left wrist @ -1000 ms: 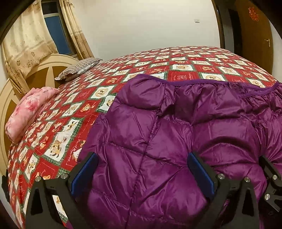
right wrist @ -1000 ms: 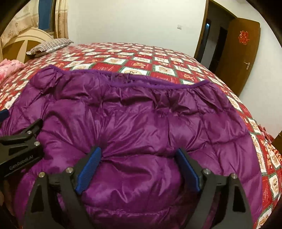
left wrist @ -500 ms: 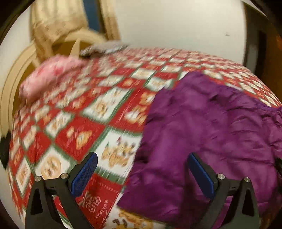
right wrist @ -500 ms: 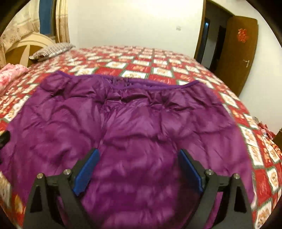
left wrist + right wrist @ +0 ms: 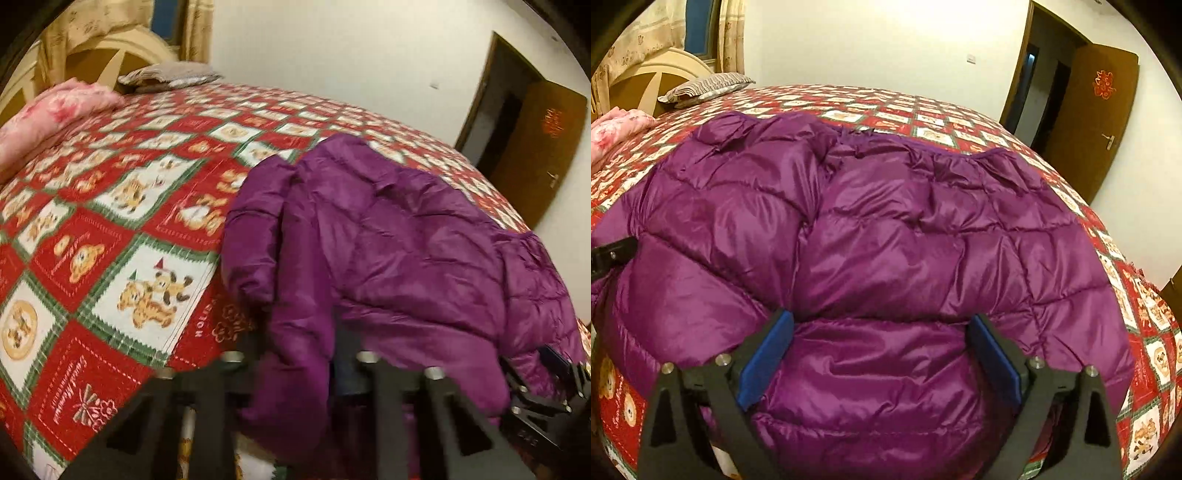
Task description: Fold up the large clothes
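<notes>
A purple quilted down jacket point(image 5: 886, 229) lies spread on the bed's red Christmas-print cover point(image 5: 110, 240). My left gripper point(image 5: 295, 354) is at the jacket's point(image 5: 388, 251) near left edge. Its jaws are closing, and a hanging fold of purple fabric is pinched between them, hiding the pads. My right gripper point(image 5: 882, 332) sits at the near hem, its jaws wide and still opening, with the puffy hem bulging between the blue pads point(image 5: 764, 362). Each gripper shows at the edge of the other's view: the right gripper point(image 5: 546, 376) and the left gripper point(image 5: 613, 254).
A pink folded blanket point(image 5: 48, 118) and a striped pillow point(image 5: 705, 88) lie by the wooden headboard point(image 5: 661, 74) at the far left. A brown door point(image 5: 1089, 122) stands open at the right wall. Bare bed cover stretches beyond and left of the jacket.
My left gripper swung to the jacket's left edge, rolled, and its jaws came together on the fabric. The right gripper drew back slightly with its jaws wide.
</notes>
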`<state>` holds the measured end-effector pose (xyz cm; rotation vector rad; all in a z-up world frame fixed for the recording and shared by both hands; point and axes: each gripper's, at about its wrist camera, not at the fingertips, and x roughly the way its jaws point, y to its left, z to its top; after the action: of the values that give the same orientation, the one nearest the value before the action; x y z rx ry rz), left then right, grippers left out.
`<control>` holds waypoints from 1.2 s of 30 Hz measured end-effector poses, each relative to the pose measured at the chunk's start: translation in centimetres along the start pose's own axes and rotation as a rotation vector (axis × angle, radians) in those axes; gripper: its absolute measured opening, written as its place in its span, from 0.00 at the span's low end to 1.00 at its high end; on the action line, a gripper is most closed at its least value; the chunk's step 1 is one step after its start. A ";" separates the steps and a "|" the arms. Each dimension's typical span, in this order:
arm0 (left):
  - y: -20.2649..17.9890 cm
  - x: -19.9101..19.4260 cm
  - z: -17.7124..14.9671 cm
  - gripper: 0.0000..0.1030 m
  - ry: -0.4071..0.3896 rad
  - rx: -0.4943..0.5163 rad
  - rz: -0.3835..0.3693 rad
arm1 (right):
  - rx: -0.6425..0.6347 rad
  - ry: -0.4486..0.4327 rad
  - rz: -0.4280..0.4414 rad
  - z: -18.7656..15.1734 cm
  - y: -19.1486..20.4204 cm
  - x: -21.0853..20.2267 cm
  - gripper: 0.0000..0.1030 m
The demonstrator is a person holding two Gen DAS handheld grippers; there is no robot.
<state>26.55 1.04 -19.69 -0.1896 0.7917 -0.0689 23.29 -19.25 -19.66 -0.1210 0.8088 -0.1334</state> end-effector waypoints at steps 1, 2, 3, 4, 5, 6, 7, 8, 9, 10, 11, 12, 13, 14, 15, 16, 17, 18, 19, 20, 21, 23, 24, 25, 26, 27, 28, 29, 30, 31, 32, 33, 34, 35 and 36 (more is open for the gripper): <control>-0.1 -0.4 0.1 0.12 -0.006 0.005 -0.002 | -0.001 0.001 -0.001 0.0 0.0 -0.1 0.95; -0.1 -0.7 0.2 0.10 -0.012 0.006 -0.006 | 0.004 0.004 0.001 -0.1 0.0 -0.1 0.95; 0.0 -1.0 0.3 0.10 -0.020 0.007 -0.009 | 0.008 0.007 0.002 0.0 0.1 0.1 0.95; 0.2 -1.6 0.4 0.09 -0.033 0.007 -0.013 | 0.010 0.008 -0.001 0.0 0.2 0.1 0.95; 0.5 -2.0 0.5 0.09 -0.041 0.005 -0.020 | 0.010 0.009 -0.006 0.0 0.3 0.0 0.95; 0.7 -2.4 0.5 0.08 -0.046 0.003 -0.026 | 0.012 0.011 -0.010 0.0 0.5 0.0 0.95; 1.0 -2.9 0.6 0.08 -0.055 0.002 -0.030 | 0.014 0.012 -0.014 -0.1 0.6 0.0 0.95; 1.5 -3.4 0.7 0.08 -0.064 0.000 -0.028 | 0.015 0.012 -0.017 -0.1 0.8 0.0 0.95; 1.9 -3.8 0.7 0.08 -0.073 -0.001 -0.024 | 0.014 0.010 -0.015 -0.1 1.1 -0.1 0.95; 2.3 -4.2 0.8 0.08 -0.081 -0.002 -0.017 | 0.012 0.007 -0.010 -0.1 1.4 -0.2 0.95; 2.9 -4.6 0.9 0.07 -0.089 -0.008 -0.009 | 0.002 0.001 -0.001 -0.1 2.1 -0.3 0.95; 3.6 -5.1 1.2 0.07 -0.095 -0.014 0.000 | -0.005 -0.003 0.007 -0.2 2.5 -0.4 0.95; 4.2 -5.6 1.4 0.07 -0.102 -0.019 0.009 | -0.013 -0.007 0.016 -0.2 3.0 -0.5 0.95; 4.8 -5.7 1.7 0.07 -0.106 -0.020 0.015 | -0.022 -0.012 0.029 -0.2 3.6 -0.6 0.95; 5.3 -6.3 2.0 0.07 -0.115 -0.016 0.026 | -0.030 -0.015 0.048 -0.1 4.3 -0.7 0.95; 5.7 -7.0 2.4 0.07 -0.128 -0.007 0.042 | -0.032 -0.018 0.077 0.0 4.8 -0.9 0.95; 5.9 -7.7 2.7 0.07 -0.141 0.005 0.053 | -0.031 -0.020 0.104 0.0 5.0 -1.1 0.95; 6.0 -8.5 3.1 0.06 -0.158 0.021 0.064 | -0.033 -0.025 0.143 0.1 5.1 -1.5 0.95; 5.9 -9.4 3.5 0.06 -0.177 0.035 0.074 | -0.037 -0.030 0.165 0.1 5.1 -2.0 0.95; 5.8 -10.1 3.8 0.06 -0.194 0.045 0.079 | -0.043 -0.042 0.177 0.0 5.0 -2.7 0.95; 5.3 -11.0 4.3 0.06 -0.217 0.064 0.083 | -0.041 -0.066 0.183 0.0 4.4 -3.7 0.95; 3.7 -12.7 5.2 0.06 -0.263 0.116 0.085 | -0.013 -0.119 0.188 -0.3 2.2 -5.6 0.95; 2.7 -13.3 5.4 0.06 -0.280 0.146 0.083 | 0.011 -0.142 0.179 -0.3 0.6 -6.4 0.95; 1.0 -14.1 5.8 0.06 -0.303 0.190 0.078 | 0.053 -0.163 0.159 -0.4 -1.7 -7.1 0.95; -0.4 -14.7 5.9 0.06 -0.319 0.220 0.062 | 0.088 -0.172 0.143 -0.6 -3.5 -7.3 0.95; -1.8 -15.1 6.1 0.06 -0.332 0.249 0.043 | 0.144 -0.176 0.114 -0.8 -6.1 -7.4 0.95; -3.9 -15.6 6.1 0.06 -0.348 0.287 0.016 | 0.183 -0.173 0.091 -0.9 -7.8 -7.3 0.95; -5.4 -15.8 6.1 0.06 -0.355 0.317 -0.007 | 0.239 -0.160 0.055 -1.4 -10.6 -6.8 0.95; -7.0 -15.9 6.0 0.06 -0.359 0.346 -0.027 | 0.275 -0.145 0.032 -1.6 -12.3 -6.4 0.95; -9.2 -15.8 5.7 0.06 -0.363 0.394 -0.048 | 0.312 -0.128 0.010 -2.0 -14.1 -5.9 0.95; -10.5 -15.5 5.6 0.06 -0.365 0.425 -0.056 | 0.353 -0.113 -0.021 -2.6 -16.0 -5.5 0.95; -12.5 -15.1 5.1 0.06 -0.370 0.474 -0.064 | 0.381 -0.102 -0.054 -3.1 -17.8 -5.1 0.95; -14.5 -14.6 4.4 0.06 -0.370 0.521 -0.075 | 0.397 -0.092 -0.078 -3.5 -19.0 -4.8 0.95; -16.1 -14.1 3.9 0.06 -0.363 0.556 -0.087 | 0.417 -0.077 -0.101 -4.1 -20.5 -4.4 0.95; -17.6 -13.5 3.2 0.06 -0.355 0.589 -0.101 | 0.433 -0.068 -0.111 -4.4 -21.4 -4.3 0.95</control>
<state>19.50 -14.00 -4.59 0.3113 0.3822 -0.3490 15.64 -39.82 -16.26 0.2373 0.6892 -0.4037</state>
